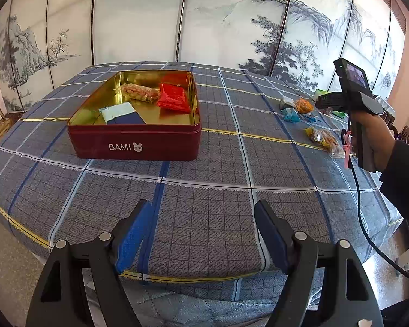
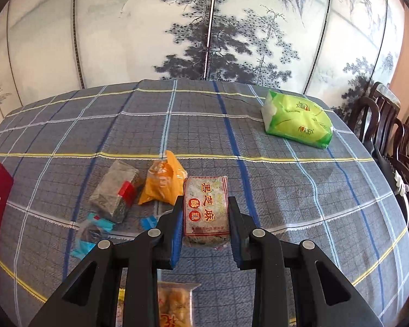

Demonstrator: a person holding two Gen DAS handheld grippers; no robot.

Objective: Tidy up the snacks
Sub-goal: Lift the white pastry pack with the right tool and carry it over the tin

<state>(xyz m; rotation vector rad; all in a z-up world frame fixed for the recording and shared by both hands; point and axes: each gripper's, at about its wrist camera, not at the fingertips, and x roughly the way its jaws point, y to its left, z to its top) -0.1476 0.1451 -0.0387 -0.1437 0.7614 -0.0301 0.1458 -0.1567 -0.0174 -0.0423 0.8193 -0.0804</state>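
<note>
- Your right gripper [image 2: 205, 215] pinches a clear-wrapped sesame snack packet with red and orange characters [image 2: 206, 209], lifted off the blue-grey checked tablecloth [image 2: 286, 190].
- Your left gripper [image 1: 204, 234] is spread wide and holds nothing, hovering over bare cloth in front of the dark red metal tin with gold lining [image 1: 135, 141].
- Already inside that tin: a red packet [image 1: 174, 98], a clear bag of peanut-coloured snacks [image 1: 140, 92] and a white-and-blue packet [image 1: 122, 114].
- Left on the cloth: an orange packet [image 2: 163, 182], a clear grey-filled packet with a red label [image 2: 117, 190], blue-wrapped pieces [image 2: 95, 231] and a bag of golden snacks [image 2: 174, 305] at the lower edge.
- A green tissue pack [image 2: 297, 120] sits well apart; likely not a snack.
- By my judgement, you are nearly halfway.
</note>
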